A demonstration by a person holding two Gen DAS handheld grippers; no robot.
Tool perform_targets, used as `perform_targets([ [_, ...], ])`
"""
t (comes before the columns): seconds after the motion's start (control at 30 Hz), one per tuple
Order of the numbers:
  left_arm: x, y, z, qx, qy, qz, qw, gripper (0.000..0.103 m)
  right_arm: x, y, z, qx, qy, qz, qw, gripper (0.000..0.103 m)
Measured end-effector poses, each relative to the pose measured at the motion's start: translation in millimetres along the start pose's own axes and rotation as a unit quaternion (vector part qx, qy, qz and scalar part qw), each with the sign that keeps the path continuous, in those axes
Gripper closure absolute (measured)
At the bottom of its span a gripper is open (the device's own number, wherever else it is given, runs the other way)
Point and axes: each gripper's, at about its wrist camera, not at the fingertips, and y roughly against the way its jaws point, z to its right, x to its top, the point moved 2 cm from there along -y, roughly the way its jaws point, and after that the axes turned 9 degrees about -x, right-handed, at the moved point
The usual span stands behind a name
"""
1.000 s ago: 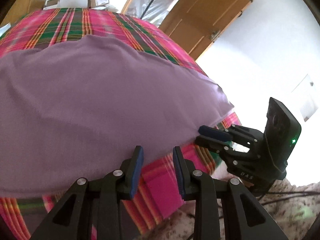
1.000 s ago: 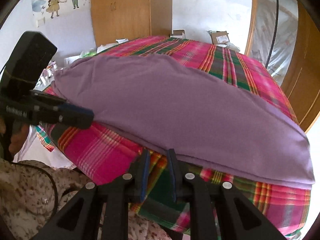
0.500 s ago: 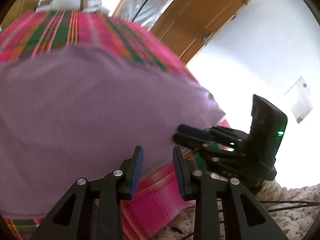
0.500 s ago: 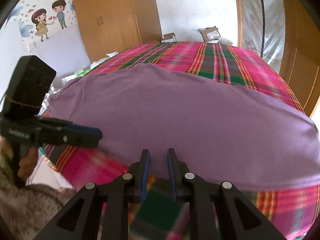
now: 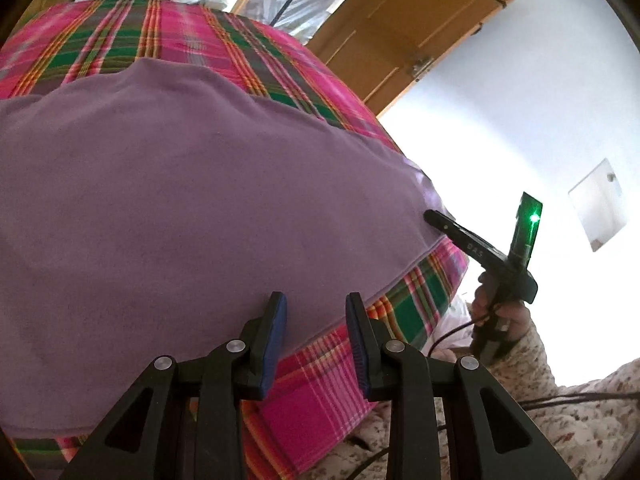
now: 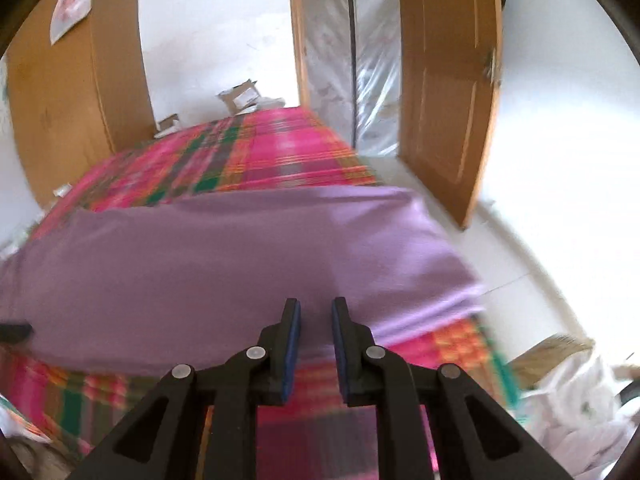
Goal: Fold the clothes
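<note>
In the left wrist view we see the purple cloth point(image 5: 192, 200) filling the left and centre of the frame, spread flat over the plaid bedcover point(image 5: 192, 40), whose pink and green checks show along the upper left and again in a strip at the lower centre. It lies smooth, with its near hem running just inside the bed's edge, which we judge suits a first fold. At the bottom centre the left gripper point(image 5: 316, 304) hovers with its jaws standing moderately apart and nothing between them, its tips over the near hem, as if lined up to pinch that edge. Further right, the right gripper point(image 5: 434, 216) reaches in from the person's hand point(image 5: 500, 312) at the lower right, its tip at the cloth's right corner, likely because that corner is the other hold we need.

In the right wrist view, which is blurred, the cloth spans the middle band from the left edge to the centre right. The right gripper's jaws have just been closing and stand narrow, yet we see no fabric caught between the pads point(image 6: 290, 344). The wooden door point(image 6: 444, 92) stands open in the upper right
</note>
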Motion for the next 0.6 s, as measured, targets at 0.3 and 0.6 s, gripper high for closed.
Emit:
perform_targets([
  [0.3,6.0,-0.1,-5.6,-0.012,0.011,-0.002,0.9999,0.072,11.8,-14.8,27.0,0.000,-0.051,-0.017,0.999,0.087],
  [0.6,-7.0,28.0,-14.4,0.009,0.019,0.030,0.9993,0.072,20.1,1.6,-15.0,0.032,-0.011,0.003,0.999,0.086],
])
